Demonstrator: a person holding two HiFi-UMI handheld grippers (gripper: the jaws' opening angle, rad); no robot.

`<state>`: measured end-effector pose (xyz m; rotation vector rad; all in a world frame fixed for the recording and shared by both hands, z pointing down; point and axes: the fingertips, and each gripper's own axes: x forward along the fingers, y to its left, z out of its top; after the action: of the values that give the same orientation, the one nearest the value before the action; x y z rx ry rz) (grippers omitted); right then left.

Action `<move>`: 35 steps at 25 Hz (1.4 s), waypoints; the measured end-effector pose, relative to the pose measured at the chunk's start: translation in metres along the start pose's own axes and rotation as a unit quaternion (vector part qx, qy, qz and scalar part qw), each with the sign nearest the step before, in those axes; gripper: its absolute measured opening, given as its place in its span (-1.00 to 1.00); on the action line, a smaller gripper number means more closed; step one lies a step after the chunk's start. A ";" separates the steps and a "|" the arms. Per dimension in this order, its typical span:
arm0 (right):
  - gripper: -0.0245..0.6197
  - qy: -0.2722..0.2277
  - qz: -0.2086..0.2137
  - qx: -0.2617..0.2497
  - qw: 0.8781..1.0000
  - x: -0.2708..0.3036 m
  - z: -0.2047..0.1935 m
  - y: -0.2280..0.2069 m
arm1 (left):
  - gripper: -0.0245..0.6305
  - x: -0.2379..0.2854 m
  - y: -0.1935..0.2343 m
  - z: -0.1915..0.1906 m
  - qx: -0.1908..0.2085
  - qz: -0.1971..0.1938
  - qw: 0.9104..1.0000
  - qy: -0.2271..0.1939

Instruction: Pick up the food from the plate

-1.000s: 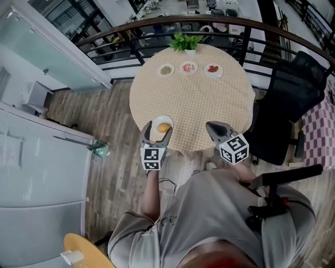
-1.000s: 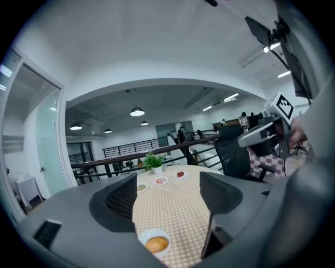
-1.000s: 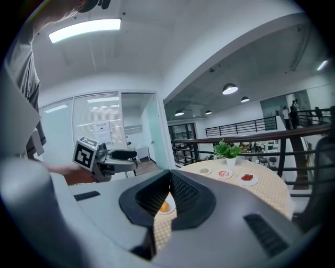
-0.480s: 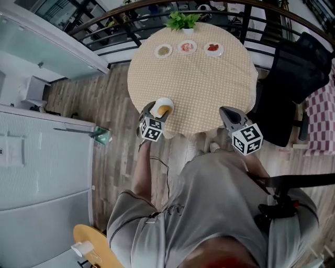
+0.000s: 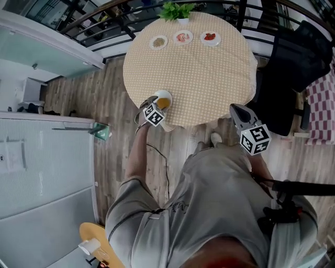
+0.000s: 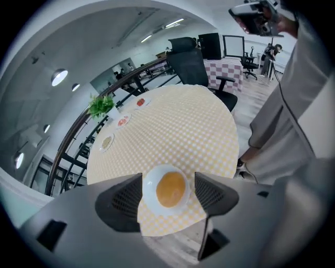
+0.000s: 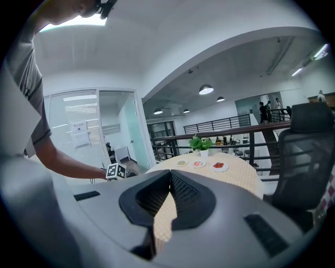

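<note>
A small white plate (image 5: 168, 95) (image 6: 148, 184) with a yellow-orange piece of food (image 5: 163, 102) (image 6: 170, 188) sits at the near left edge of the round checkered table (image 5: 199, 73). My left gripper (image 5: 152, 101) (image 6: 168, 189) is at the plate's near side. Its jaws stand apart, one on each side of the plate, and I see a small gap at the right pad. My right gripper (image 5: 236, 109) (image 7: 169, 177) hangs off the table's near right edge, away from the plate, with its tips together and nothing between them.
Three small plates (image 5: 182, 37) of food and a potted plant (image 5: 176, 10) stand at the table's far side. A black office chair (image 5: 293, 57) is to the right and a railing (image 5: 104, 26) runs behind. The person's legs are close to the near edge.
My left gripper has moved forward to the plate, and its jaws have narrowed round it. The right gripper has drifted slightly right and back from the table.
</note>
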<state>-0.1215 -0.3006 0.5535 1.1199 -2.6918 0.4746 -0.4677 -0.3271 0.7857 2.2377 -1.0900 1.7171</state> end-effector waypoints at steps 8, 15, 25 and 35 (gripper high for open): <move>-0.88 0.018 -0.018 0.000 1.000 -0.007 -0.008 -0.004 | 0.06 0.051 -0.002 -0.030 0.011 -0.044 0.998 0.041; -0.88 0.031 -0.037 0.002 0.999 -0.013 -0.012 -0.006 | 0.06 0.086 -0.004 -0.037 0.017 -0.076 0.995 0.060; -0.88 0.039 -0.065 0.002 0.997 -0.015 -0.013 -0.011 | 0.11 0.131 -0.022 -0.052 -0.013 -0.161 0.980 0.114; -0.88 0.044 -0.065 -0.004 0.997 -0.005 -0.008 -0.008 | 0.21 0.139 -0.028 -0.061 -0.040 -0.164 0.980 0.102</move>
<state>-0.1117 -0.2998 0.5610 1.2318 -2.5252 0.4794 -0.4857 -0.3415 0.9383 2.0029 -0.6868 1.6820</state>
